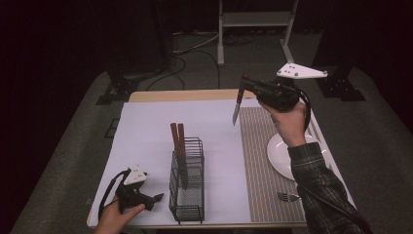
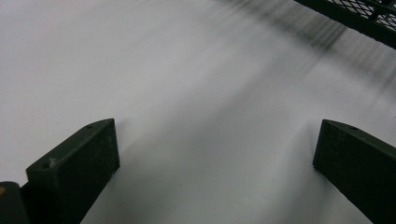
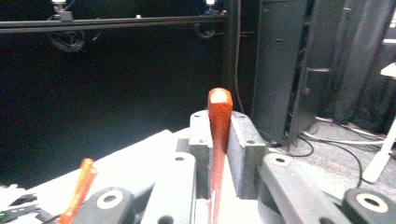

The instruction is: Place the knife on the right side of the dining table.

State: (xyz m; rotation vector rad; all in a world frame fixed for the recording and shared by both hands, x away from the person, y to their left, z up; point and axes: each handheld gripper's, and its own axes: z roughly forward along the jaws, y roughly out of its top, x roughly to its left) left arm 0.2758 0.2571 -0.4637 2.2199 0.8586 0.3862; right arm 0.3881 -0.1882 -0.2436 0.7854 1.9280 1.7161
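the left gripper point(image 1: 158, 197) is rested on the white surface point(image 1: 146, 131) beside the rack point(image 1: 187, 192), its jaws spread with nothing between. two knives point(image 1: 178, 141) are stood in the rack. the right gripper point(image 1: 245, 83) is held raised, clamped on a knife point(image 1: 237, 108), blade hanging down.

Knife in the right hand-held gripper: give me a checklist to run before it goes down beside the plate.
1. Right hand-held gripper shut on the knife: ok.
2. Blade hangs down, above the table: ok.
3. Striped placemat bare left of the plate: ok.
4. Fork lies apart, near the front edge: ok.
5. Left hand-held gripper open, resting away beside the wire caddy: ok.
6. Grip firmness: cannot tell.
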